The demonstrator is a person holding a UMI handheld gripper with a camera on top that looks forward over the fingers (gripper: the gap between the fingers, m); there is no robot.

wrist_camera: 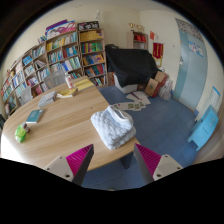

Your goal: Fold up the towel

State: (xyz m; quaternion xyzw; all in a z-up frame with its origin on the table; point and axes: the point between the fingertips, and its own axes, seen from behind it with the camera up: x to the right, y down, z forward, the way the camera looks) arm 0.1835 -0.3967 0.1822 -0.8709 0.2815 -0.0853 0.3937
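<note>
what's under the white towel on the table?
The folded white towel lies on the light wooden table, near its edge, beyond the open fingers of the hand-held gripper. Only bare tabletop shows around it; anything directly beneath is covered.

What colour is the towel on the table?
White; the folded towel sits at the table edge, clearest in the gripper view.

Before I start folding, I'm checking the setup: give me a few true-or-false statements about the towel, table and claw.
1. The towel lies on the table. True.
2. The claw grips the towel. False: it is open, the towel lies beyond its fingers.
3. The towel is spread flat. False: it sits bunched at the table's near edge.
4. Bookshelves stand beyond the table. True.
</note>
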